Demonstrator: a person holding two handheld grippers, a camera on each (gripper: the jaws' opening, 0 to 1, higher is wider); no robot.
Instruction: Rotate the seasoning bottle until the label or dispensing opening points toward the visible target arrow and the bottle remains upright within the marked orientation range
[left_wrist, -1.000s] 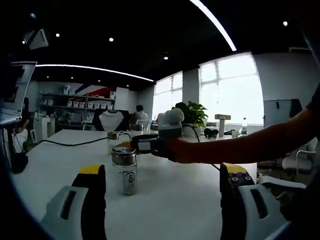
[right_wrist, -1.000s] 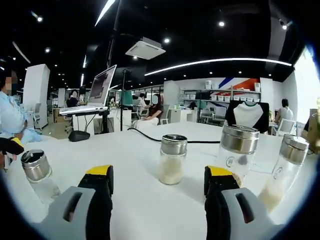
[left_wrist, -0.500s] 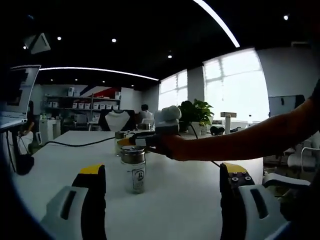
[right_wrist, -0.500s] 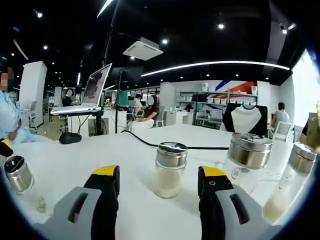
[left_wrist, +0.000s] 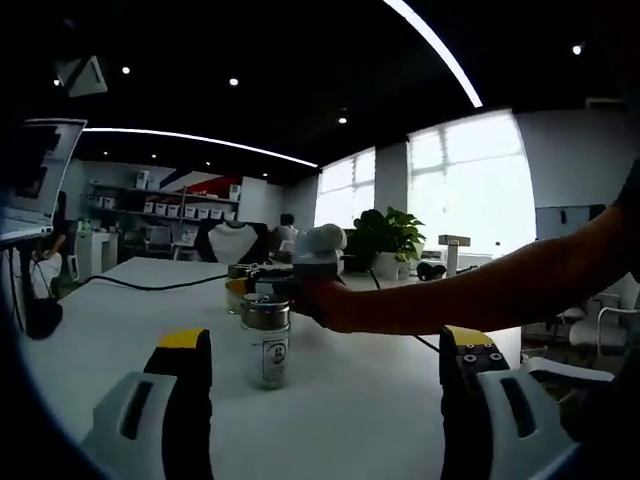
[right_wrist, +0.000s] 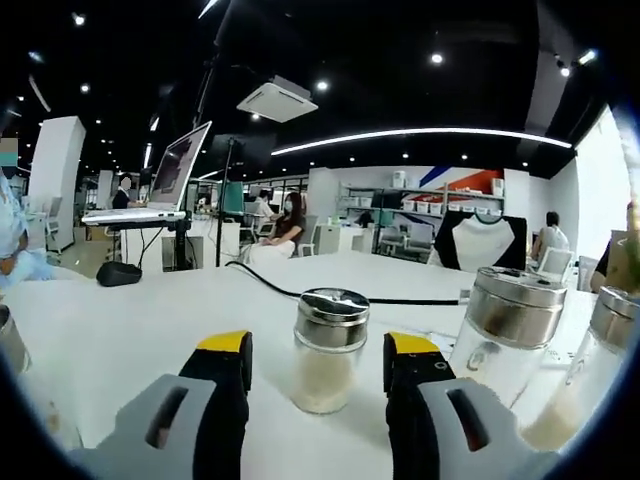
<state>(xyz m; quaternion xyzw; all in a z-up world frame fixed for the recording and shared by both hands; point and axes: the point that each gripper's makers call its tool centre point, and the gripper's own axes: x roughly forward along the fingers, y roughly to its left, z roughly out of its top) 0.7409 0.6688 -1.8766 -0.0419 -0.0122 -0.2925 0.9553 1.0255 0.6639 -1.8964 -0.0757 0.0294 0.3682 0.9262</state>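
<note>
Steel-capped and upright, the seasoning bottle (right_wrist: 328, 349) stands mid-tabletop (right_wrist: 130, 320) dead ahead of the right gripper (right_wrist: 316, 362), between its narrowly parted, not-yet-touching jaws, while the left gripper (left_wrist: 325, 375) waits wide open, farther off.

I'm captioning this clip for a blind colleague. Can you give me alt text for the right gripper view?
The right claw sits open around a steel-capped seasoning bottle of pale powder, upright on a white table. Two more shaker bottles stand to its right, in an open office.
</note>
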